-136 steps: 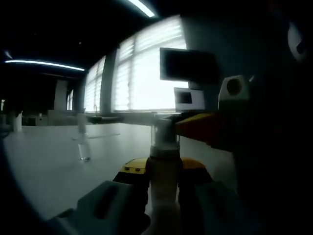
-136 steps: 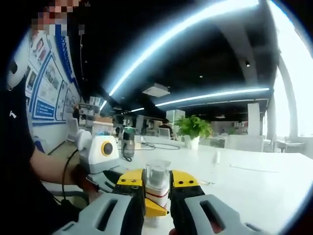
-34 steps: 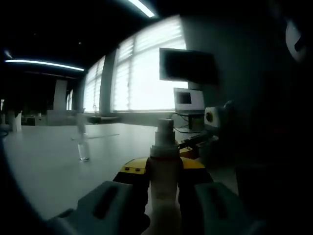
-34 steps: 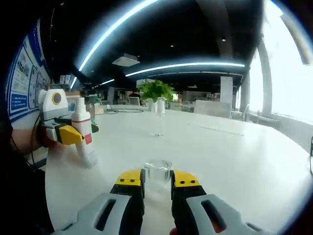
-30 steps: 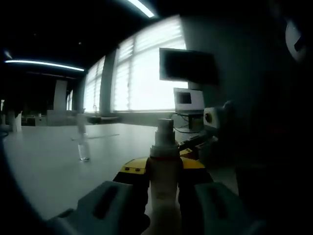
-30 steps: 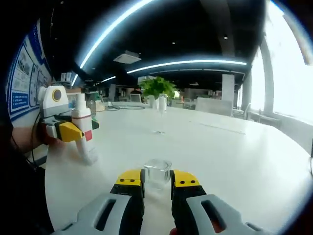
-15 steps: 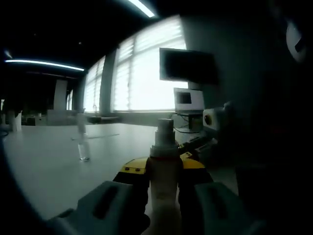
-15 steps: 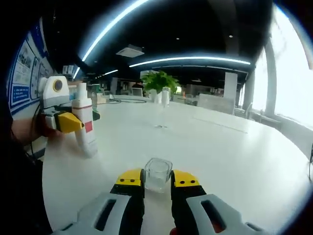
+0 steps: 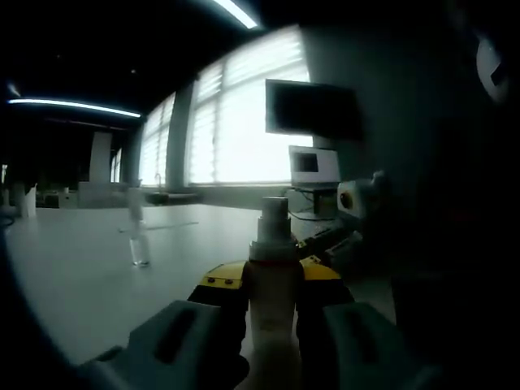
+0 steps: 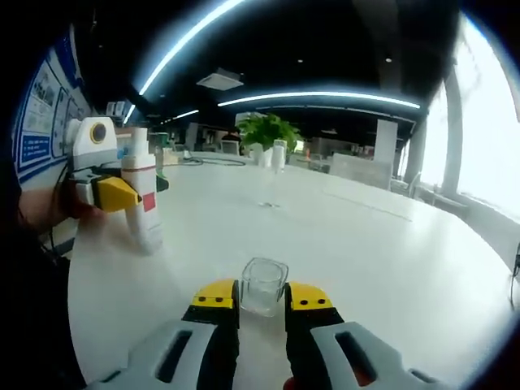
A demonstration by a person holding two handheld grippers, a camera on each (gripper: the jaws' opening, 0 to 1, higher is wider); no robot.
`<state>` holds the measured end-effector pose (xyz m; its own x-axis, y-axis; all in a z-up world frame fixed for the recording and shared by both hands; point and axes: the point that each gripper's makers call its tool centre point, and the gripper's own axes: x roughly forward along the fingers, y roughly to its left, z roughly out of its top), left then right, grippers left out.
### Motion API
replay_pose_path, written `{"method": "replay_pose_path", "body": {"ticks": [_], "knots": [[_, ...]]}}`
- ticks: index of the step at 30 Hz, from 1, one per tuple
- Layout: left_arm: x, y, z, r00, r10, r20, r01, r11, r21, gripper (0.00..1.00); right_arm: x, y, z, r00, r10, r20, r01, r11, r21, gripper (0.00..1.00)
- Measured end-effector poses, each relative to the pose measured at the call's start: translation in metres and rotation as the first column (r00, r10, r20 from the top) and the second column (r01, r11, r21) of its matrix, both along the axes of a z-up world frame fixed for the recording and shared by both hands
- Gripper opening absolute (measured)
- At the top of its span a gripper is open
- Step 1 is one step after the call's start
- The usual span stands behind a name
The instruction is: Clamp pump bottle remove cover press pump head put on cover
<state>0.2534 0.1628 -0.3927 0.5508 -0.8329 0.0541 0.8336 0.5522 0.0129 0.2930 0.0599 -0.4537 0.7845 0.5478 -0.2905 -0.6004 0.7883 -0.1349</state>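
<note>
Left gripper view: left gripper (image 9: 272, 288) is clamping the pump bottle (image 9: 273, 276) upright between its 2 jaws, pump head bared; unchanged since 0.5 s ago.

Right gripper view: right gripper (image 10: 262, 301) is gripping the clear cover (image 10: 263, 286), now tilting slightly; bottle (image 10: 144, 203) standing forward-left.

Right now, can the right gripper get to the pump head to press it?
Probably not as it stands. The right gripper is shut on the clear cover, so its jaws are occupied. The pump head itself stands bare, and the table between shows nothing in the way.
</note>
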Motion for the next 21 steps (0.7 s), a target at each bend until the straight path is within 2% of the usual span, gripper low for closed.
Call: {"method": "replay_pose_path", "body": {"ticks": [9,17,21], "knots": [[0.0,0.0,0.0,1.0,-0.001,0.0,0.001,1.0,-0.001,0.13,0.0,0.0,0.004,1.0,0.011,-0.01,-0.01,0.999,0.052,0.26],[0.0,0.001,0.0,1.0,0.0,-0.001,0.0,1.0,-0.001,0.13,-0.003,-0.003,0.03,1.0,0.012,0.021,-0.016,0.97,0.244,0.33],[0.001,0.001,0.0,1.0,0.002,-0.003,-0.002,1.0,-0.002,0.13,-0.006,-0.004,0.037,0.998,0.011,0.059,-0.026,0.966,0.256,0.34]]}}
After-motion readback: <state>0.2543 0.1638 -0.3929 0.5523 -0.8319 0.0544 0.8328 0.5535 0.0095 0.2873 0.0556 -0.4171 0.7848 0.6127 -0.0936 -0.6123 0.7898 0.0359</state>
